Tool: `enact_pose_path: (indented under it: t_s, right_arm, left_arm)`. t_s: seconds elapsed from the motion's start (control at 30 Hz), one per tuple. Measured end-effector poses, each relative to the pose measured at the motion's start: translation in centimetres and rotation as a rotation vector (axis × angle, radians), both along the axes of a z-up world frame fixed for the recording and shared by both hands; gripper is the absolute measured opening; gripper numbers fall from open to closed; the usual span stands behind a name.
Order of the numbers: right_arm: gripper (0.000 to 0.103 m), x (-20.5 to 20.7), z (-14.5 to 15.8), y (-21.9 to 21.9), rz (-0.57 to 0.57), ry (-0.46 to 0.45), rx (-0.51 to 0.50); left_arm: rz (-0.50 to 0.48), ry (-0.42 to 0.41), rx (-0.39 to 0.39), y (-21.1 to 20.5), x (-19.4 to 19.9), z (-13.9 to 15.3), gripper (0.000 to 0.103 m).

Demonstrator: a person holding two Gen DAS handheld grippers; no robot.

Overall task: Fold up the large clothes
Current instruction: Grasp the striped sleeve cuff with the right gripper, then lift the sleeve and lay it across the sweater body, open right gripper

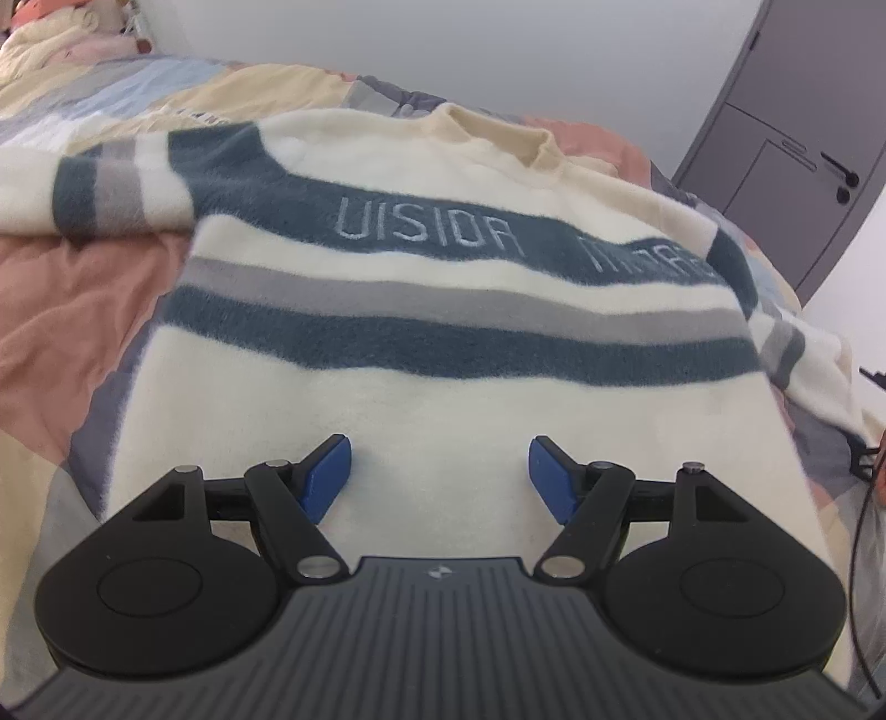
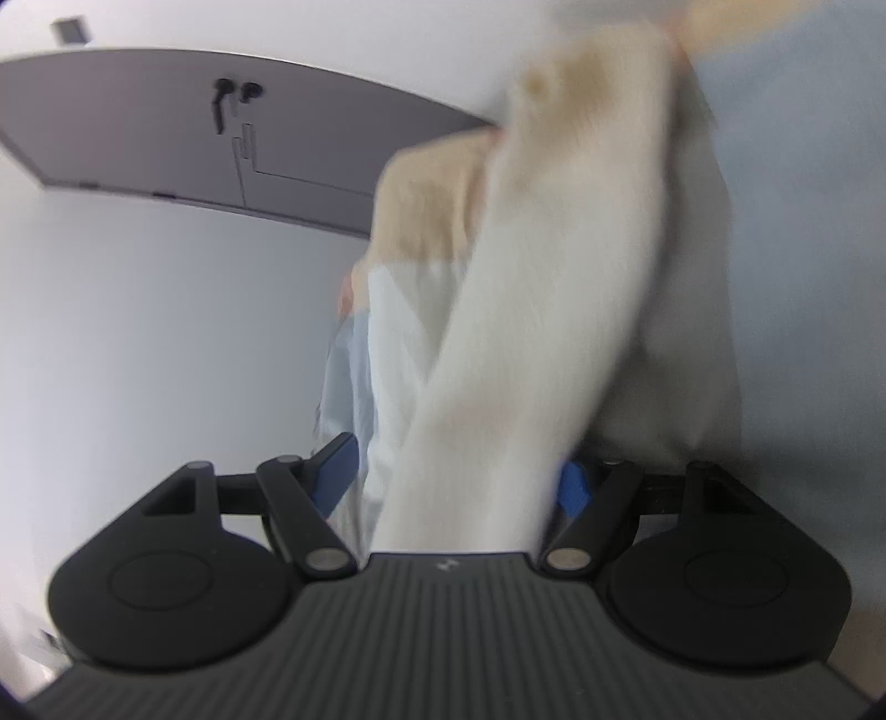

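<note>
Patchwork quilt (image 1: 72, 288) under striped sweater (image 1: 443, 387), left gripper (image 1: 440, 471) wide over its hem, right gripper (image 2: 459, 476) wide around blurred cloth.

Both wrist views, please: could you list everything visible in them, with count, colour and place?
sweater: one, cream with dark teal and grey stripes and pale lettering, spread flat on the bed; a blurred cream length of it runs between the right fingers.
bedding: one patchwork cover, pink, beige, grey and pale blue, beneath the sweater.
door: one, grey with a dark handle, far right in the left view.
wall: white, behind the bed.
cable: one, black, right edge of the left view.
left hand-held gripper: one, black with blue pads, open over the sweater's hem.
right hand-held gripper: one, black with blue pads, grip unclear.
</note>
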State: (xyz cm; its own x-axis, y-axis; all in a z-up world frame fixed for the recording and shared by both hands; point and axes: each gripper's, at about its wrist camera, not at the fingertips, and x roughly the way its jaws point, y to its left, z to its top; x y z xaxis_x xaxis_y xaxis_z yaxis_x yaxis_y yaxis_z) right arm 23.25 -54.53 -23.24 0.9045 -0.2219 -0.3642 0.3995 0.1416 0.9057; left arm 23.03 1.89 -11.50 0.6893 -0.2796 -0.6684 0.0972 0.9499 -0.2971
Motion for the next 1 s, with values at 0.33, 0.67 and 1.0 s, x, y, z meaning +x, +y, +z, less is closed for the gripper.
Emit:
enact_pose_path:
  t_s: [0.33, 0.67, 1.0]
  right_arm:
    - [0.033, 1.0, -0.1, -3.7, -0.049, 0.118, -0.213]
    - [0.009, 4.0, 2.7, -6.7, -0.017, 0.215, -0.418]
    - [0.009, 2.7, 10.2, -11.7, -0.122, 0.261, -0.603]
  left_arm:
    - [0.068, 0.012, -0.093, 0.9, 0.0, -0.4, 0.075]
    - [0.151, -0.033, -0.11, 0.9, -0.8, -0.3, 0.075]
    - [0.154, -0.014, -0.095, 1.4, -0.4, 0.0, 0.075]
